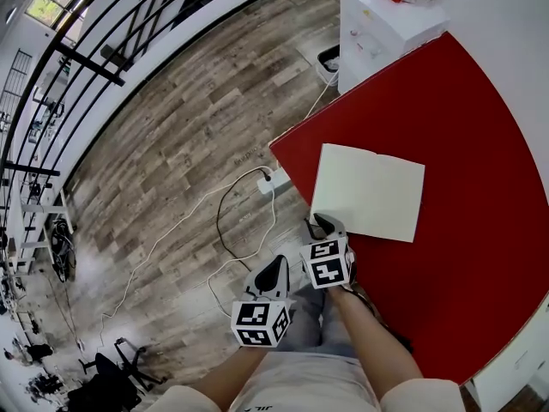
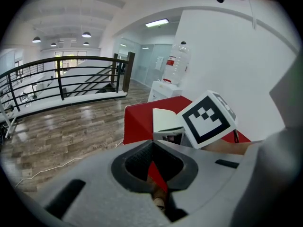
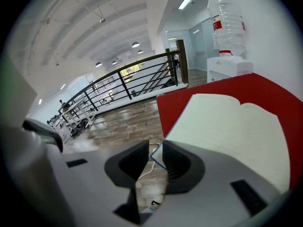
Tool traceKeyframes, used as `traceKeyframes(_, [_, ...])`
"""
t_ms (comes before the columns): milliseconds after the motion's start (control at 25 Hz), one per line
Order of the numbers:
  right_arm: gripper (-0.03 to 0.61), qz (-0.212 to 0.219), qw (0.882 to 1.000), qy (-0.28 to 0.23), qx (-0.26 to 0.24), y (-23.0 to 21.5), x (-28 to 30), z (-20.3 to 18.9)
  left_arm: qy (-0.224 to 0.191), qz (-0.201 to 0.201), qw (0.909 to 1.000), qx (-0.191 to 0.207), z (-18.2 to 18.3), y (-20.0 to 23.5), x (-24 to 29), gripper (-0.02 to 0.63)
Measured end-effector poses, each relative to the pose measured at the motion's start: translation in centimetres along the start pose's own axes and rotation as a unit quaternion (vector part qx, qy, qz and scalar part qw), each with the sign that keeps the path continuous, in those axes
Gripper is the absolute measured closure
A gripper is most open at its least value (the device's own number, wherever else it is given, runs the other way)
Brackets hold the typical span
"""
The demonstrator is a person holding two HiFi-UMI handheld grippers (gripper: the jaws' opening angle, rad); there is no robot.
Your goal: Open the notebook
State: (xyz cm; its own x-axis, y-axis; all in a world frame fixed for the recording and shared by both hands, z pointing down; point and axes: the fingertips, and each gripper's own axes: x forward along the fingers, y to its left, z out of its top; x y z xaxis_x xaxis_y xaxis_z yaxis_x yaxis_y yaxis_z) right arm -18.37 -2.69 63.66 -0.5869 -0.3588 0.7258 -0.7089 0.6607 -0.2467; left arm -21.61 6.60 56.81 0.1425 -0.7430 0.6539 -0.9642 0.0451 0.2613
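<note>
Shows cream-paged, blue-covered notebook (image 1: 369, 191) lying open and flat at near left of smooth red surface (image 1: 480, 256). Finds right tongs (image 1: 323, 223) parted around its near left corner, not pinching; left tongs (image 1: 278, 266) closed, empty, above wood-plank floor (image 1: 171, 144) with looping white cable (image 1: 225, 204).

Wood-plank floor (image 1: 189, 118), black railing (image 1: 94, 54), white cabinet (image 1: 377, 24)

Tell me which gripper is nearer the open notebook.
Right. The right gripper is at the notebook's near left corner, which sits between its open jaws; the left gripper hangs farther back, off the red table's edge.
</note>
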Motion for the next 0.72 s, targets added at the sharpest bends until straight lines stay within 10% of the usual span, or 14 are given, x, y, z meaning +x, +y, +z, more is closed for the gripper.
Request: traceKeyframes(720, [0.572, -0.104, 0.985, -0.137, 0.032, -4.3, -24.7, 2.7, -0.034, -0.107, 0.9917, 0.064, 5.6, -10.5, -3.2, 0.607])
